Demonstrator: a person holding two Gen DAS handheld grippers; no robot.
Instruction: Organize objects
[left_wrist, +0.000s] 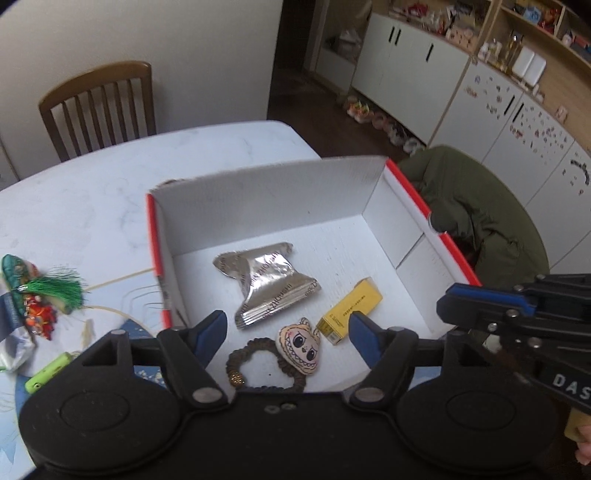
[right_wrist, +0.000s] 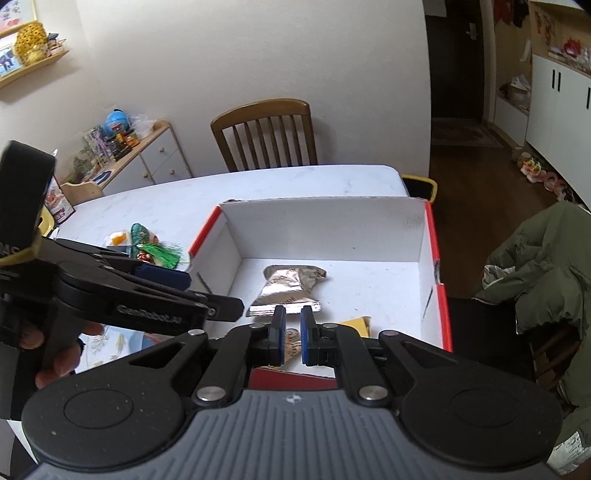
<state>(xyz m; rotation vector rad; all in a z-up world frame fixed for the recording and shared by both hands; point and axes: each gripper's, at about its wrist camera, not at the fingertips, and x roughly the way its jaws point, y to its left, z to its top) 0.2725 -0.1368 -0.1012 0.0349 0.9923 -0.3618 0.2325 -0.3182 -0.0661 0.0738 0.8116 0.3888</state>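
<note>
Contents of white cardboard box (left_wrist: 258, 206) with red outer edges, standing open on a white surface (left_wrist: 110, 177):

Item 1: silver foil snack packet (left_wrist: 264, 282), crumpled and pinched at the waist, printed with dark lettering. Lies flat near the middle of the box floor; long axis runs diagonally from far left to near right.

Item 2: small yellow carton (left_wrist: 349, 310), oblong, fine print on its side. Lies flat to the right of the packet; long axis diagonal, one end toward the far right wall, the other toward the near edge.

Item 3: brown hair tie (left_wrist: 251, 363), ring-shaped, bearing a beige fabric charm (left_wrist: 299, 349) with a drawn face and jagged teeth. Lies at the near edge of the box floor, charm beside the carton's near end.

Outside the box, on the surface to its left: an ornament with a green tassel (left_wrist: 59, 286), red embroidered pieces (left_wrist: 38, 317) just beside it, and a lime-green cylindrical item (left_wrist: 48, 373) lying nearer.

Left tool (left_wrist: 286, 339): blue-padded fingers spread wide, holding nothing, positioned above the near part of the box over the hair tie and charm.

Right tool (right_wrist: 291, 334): fingers drawn narrow with a slim gap between the pads; the charm shows through the gap, but whether it is gripped cannot be told. It hangs at the box's near right side.

Surroundings: wooden chair (right_wrist: 264, 134) at the far side of the surface; olive-green jacket (left_wrist: 476, 214) draped to the right.
</note>
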